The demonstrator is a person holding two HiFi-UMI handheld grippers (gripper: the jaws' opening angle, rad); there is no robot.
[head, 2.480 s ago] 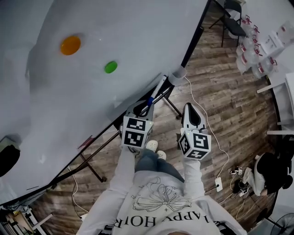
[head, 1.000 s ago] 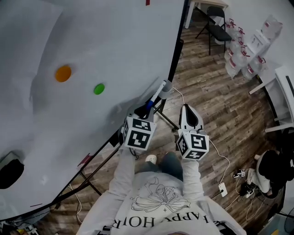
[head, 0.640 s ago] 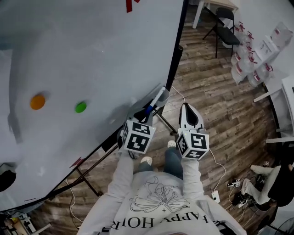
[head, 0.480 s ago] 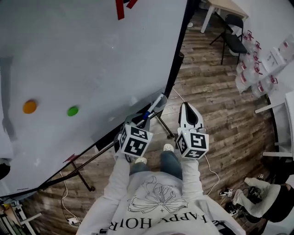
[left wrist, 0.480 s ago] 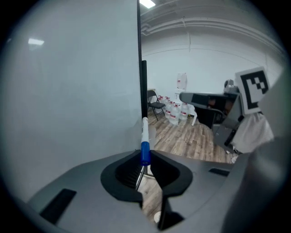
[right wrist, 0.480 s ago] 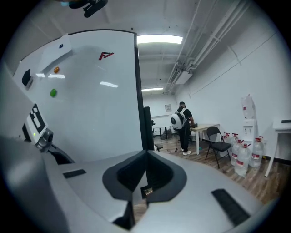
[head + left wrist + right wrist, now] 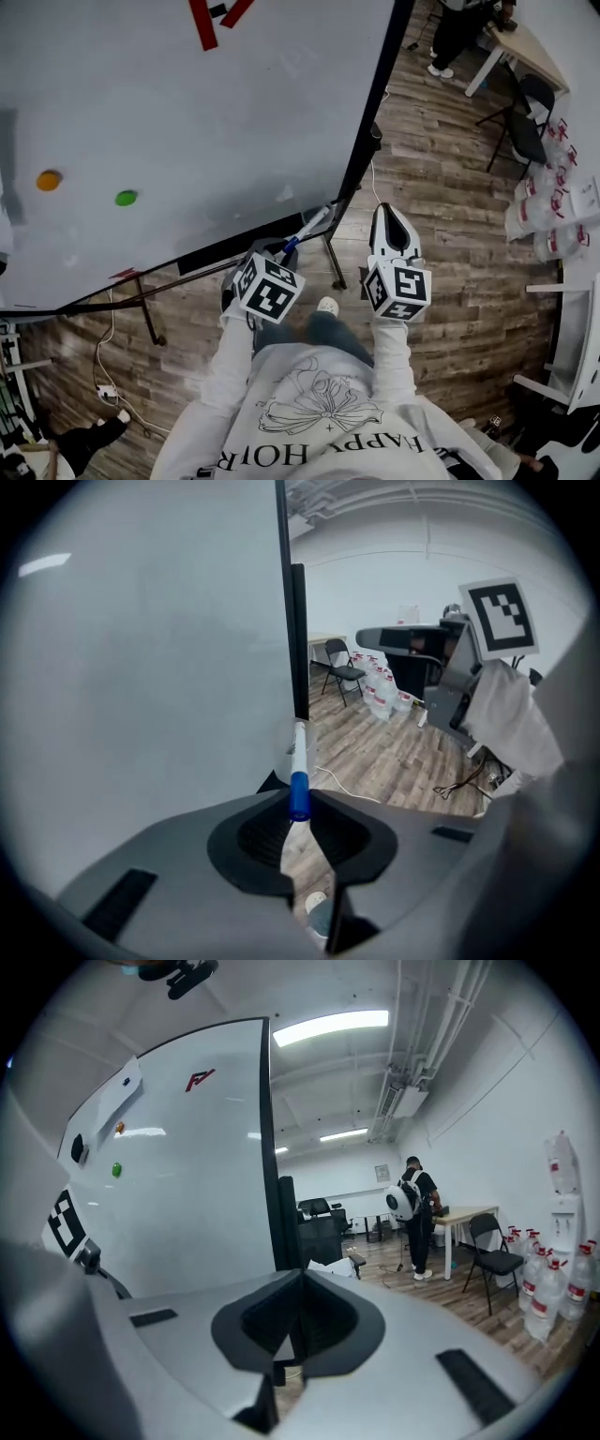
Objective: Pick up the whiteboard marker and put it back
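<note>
Left claw (image 7: 280, 251) lower — marker (image 7: 298, 766) inside

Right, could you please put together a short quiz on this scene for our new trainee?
1. True or false: the right gripper holds the whiteboard marker.
2. In the head view, which colour is the magnet on the whiteboard that lies nearer the marker? A orange, B green, C black.
3. Fill in: the marker's cap is ___.
Key:
1. False. The left gripper has its jaws closed on the marker; the right gripper's jaws are together with nothing between them.
2. B, the green magnet.
3. Blue.
</note>
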